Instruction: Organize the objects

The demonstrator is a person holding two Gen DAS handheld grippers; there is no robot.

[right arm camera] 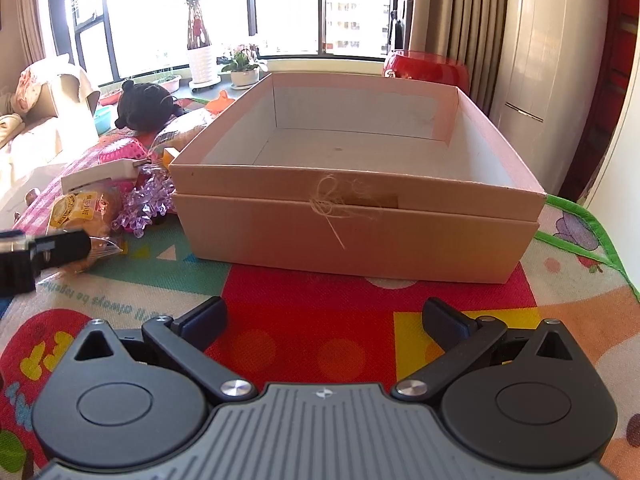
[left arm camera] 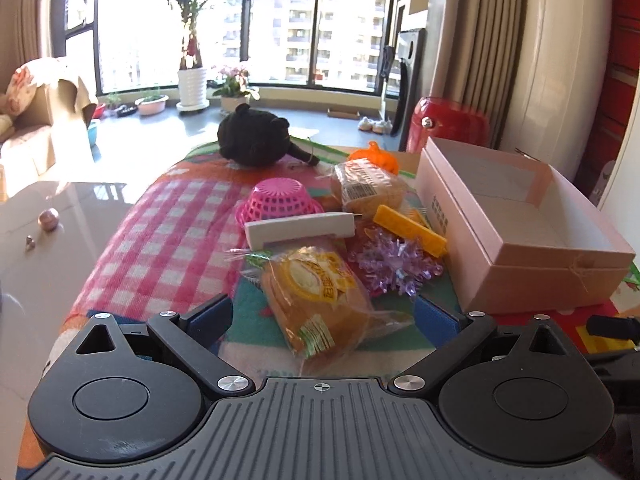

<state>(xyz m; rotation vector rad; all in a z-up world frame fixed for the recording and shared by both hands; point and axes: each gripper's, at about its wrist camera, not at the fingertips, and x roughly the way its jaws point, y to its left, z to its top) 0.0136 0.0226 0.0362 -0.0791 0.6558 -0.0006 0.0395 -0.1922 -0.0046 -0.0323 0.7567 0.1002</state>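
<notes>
1. The left gripper [left arm camera: 322, 312] is spread wide, with a wrapped bread [left arm camera: 318, 304] lying between its fingers (contact is not clear).
2. The right gripper [right arm camera: 322, 320] is wide apart and holds nothing, facing the pink box [right arm camera: 356, 184].
3. The box stands empty on the mat [right arm camera: 304, 320], just beside the purple ornament [right arm camera: 146, 200].

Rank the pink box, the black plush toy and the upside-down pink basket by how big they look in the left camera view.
1. pink box, clearly largest.
2. black plush toy.
3. pink basket, about the same apparent size as the plush; the plush sits farther back, so it is probably bigger in reality.
</notes>
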